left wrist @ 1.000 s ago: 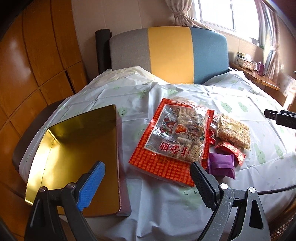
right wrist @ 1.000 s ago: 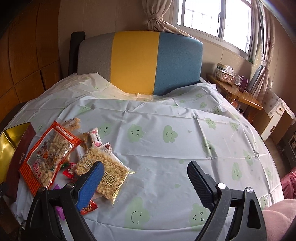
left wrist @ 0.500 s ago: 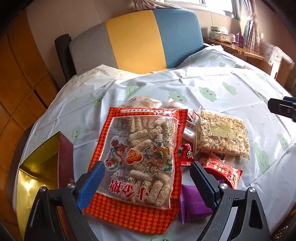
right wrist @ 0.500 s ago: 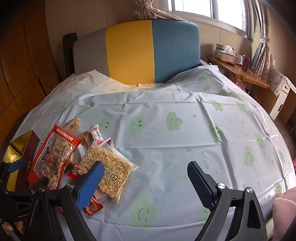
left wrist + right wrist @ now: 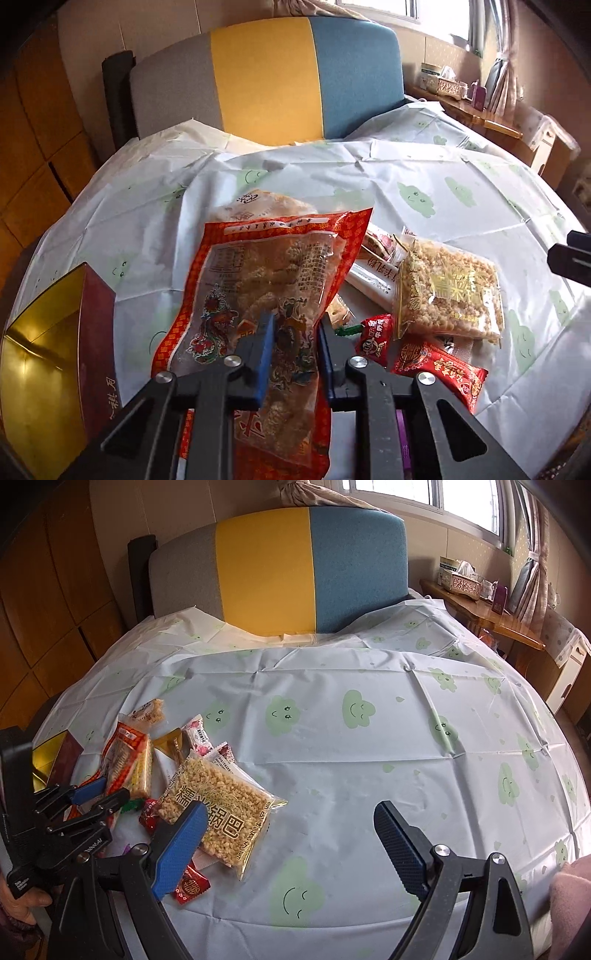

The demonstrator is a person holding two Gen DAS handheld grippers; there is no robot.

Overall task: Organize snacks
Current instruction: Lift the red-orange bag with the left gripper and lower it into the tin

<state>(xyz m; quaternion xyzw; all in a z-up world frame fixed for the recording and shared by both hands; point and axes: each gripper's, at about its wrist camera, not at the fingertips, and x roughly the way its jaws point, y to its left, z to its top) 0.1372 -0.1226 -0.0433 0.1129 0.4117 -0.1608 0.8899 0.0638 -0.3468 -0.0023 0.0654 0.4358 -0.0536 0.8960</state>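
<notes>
Left gripper clamped on red snack bag, bag's lower edge hidden.

Black grippers, blue ribbed pads, silver screws, pink sleeve.

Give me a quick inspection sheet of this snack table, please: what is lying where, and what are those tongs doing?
Surface: round table under a cloud-print cloth.
Job's things: big red snack bag lifted at one end; rice-crisp bag flat; small red packets; open gold-lined box beside them.
Clutter: nothing seen.
Grippers: left tongs have just closed on the red bag; right tongs open, holding nothing.
Cables: nothing seen.
Surroundings: three-colour chair back, wooden side table, window.
</notes>
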